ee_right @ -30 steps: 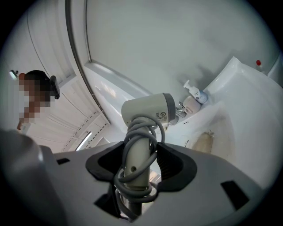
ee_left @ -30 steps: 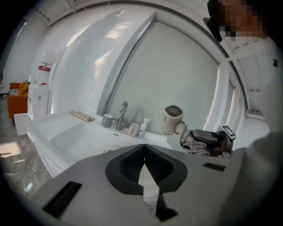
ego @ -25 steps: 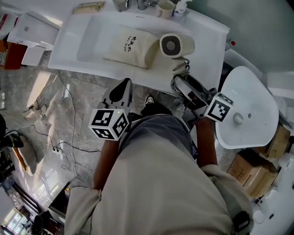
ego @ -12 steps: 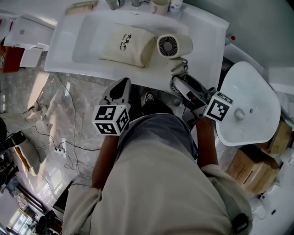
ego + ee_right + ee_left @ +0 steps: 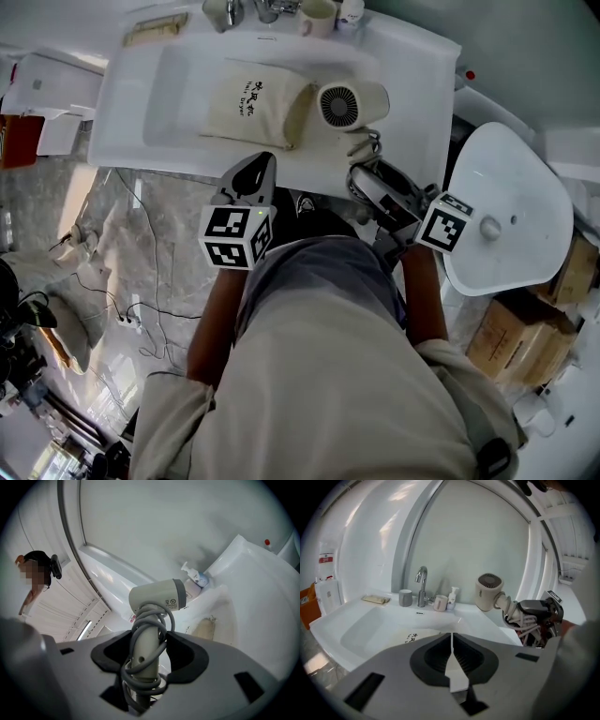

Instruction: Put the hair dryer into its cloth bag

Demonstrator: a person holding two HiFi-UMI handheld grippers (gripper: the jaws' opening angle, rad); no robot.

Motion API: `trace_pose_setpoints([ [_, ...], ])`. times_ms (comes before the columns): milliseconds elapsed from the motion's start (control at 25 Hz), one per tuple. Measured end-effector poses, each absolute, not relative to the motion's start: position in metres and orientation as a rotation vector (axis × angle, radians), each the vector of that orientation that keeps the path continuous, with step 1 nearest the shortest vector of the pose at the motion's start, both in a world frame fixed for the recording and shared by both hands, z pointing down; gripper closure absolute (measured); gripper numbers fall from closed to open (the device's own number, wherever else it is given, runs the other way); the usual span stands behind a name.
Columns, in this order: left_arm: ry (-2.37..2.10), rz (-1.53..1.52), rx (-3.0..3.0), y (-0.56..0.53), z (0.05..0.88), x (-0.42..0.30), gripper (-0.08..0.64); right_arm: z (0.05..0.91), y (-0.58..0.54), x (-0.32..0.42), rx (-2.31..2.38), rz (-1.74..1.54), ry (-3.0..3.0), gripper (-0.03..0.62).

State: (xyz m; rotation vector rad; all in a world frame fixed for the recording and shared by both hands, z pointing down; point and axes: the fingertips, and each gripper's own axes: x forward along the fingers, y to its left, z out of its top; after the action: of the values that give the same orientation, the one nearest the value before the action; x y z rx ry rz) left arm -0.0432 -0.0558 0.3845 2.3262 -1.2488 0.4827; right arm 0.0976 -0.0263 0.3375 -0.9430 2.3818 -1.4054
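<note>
Left tool (image 5: 262, 161) nearer cord-wrapped hair dryer (image 5: 352, 103)

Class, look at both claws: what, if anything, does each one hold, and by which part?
The right claw grips the hair dryer by its handle, over the cord wound round it. The left claw is shut and holds nothing.

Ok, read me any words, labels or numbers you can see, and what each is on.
On the cloth bag: dark print, too small to read.
On the hair dryer: a small label, unreadable.
On the red-and-white sign: blurred.
Nothing reads clearly enough to quote.
</note>
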Motion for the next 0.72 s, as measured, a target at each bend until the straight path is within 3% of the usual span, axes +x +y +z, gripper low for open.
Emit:
trace_pose_setpoints([
  [720,-1.144,0.655,2.338,-0.105,0.416,-0.035,0.552,0.356,-0.057,0.093,-0.982,-1.468,2.348,0.353],
])
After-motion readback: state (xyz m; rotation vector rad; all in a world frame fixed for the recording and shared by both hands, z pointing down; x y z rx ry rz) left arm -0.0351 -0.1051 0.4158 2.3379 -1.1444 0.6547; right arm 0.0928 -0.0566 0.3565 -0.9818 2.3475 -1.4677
